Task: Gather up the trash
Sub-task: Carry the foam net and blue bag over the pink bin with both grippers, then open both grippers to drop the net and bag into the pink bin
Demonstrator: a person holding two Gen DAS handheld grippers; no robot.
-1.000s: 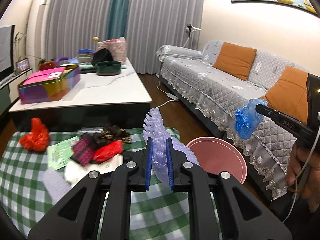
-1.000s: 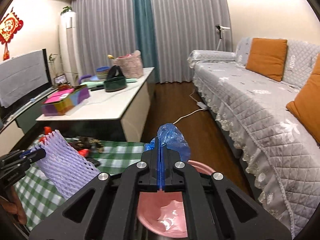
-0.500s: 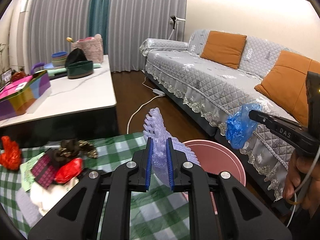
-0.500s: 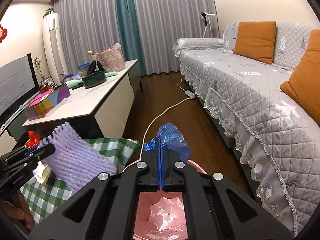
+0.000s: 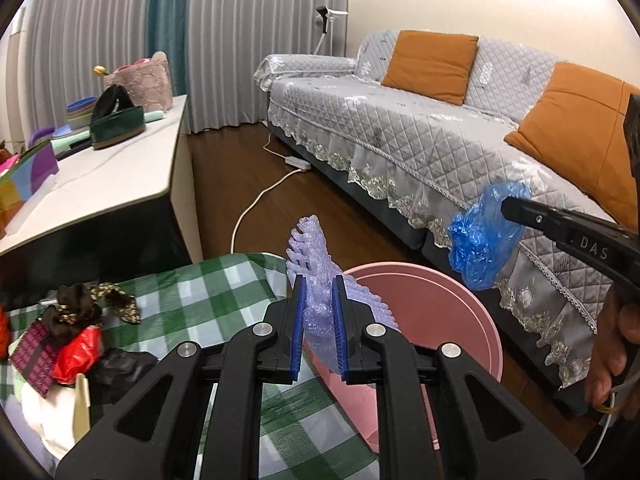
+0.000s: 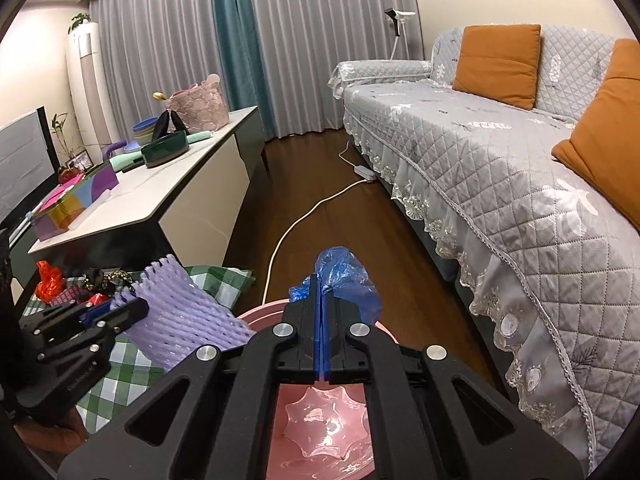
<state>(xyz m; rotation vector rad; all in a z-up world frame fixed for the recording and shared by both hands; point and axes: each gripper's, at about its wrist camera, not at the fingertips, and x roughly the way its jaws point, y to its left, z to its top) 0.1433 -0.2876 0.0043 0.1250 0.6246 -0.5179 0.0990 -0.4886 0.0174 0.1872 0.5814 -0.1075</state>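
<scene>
Both grippers carry trash toward the pink bin (image 5: pixel 432 312), which sits on the floor at the lower centre of each view, beside the green checked cloth (image 5: pixel 192 300). The left gripper (image 5: pixel 318 332) is clamped on a purple foam net (image 5: pixel 320 304); the net's long axis rises up and away from the jaws, its far end reaching over the bin's near rim. The right gripper (image 6: pixel 322 344) is fully clenched on a crumpled blue plastic bag (image 6: pixel 344 276), and in its own view the bin's inside, already holding 1 clear plastic piece (image 6: pixel 324 428), lies directly beneath the fingers. The right gripper therefore looks better placed to let go first; the left probably needs to travel further right across the rim.
</scene>
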